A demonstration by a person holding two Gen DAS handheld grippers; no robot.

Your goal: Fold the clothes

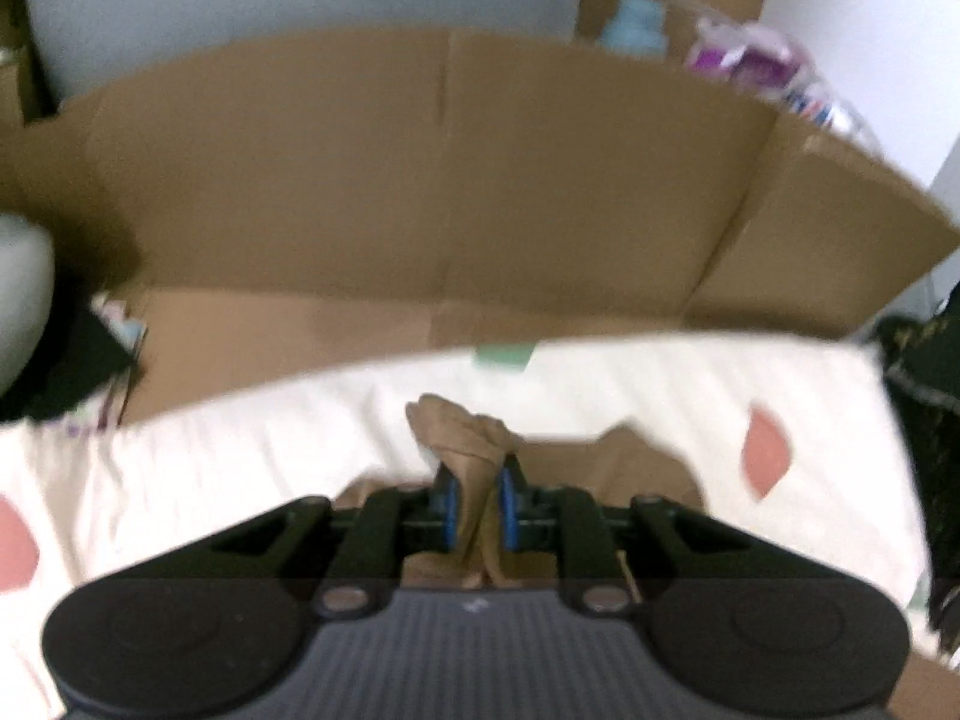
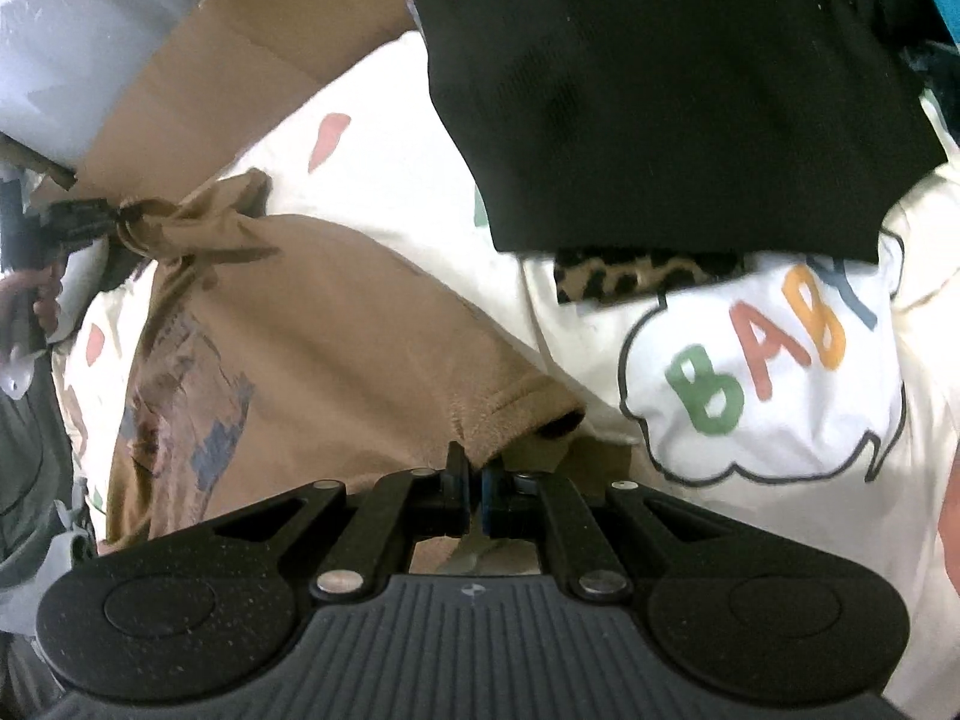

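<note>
A tan shirt [image 2: 330,330] with a worn dark print lies stretched over a cream cover [image 2: 390,138] with pink spots. My right gripper [image 2: 476,474] is shut on the shirt's near edge, beside a cuff. At the far left of the right wrist view, my left gripper [image 2: 111,217] pinches the shirt's bunched far corner, and a hand [image 2: 42,294] holds its handle. In the left wrist view that tan shirt [image 1: 462,426] corner sticks out past the blue pads [image 1: 450,498] of the left gripper [image 1: 478,480], which press on it just above the cream cover [image 1: 240,450].
A folded black garment [image 2: 660,90] lies at the far right on the cover, with a leopard-print piece [image 2: 636,282] under its near edge and a "BABY" cloud print [image 2: 768,348] beside it. A cardboard wall [image 1: 420,180] stands behind the cover, with bottles and packets beyond.
</note>
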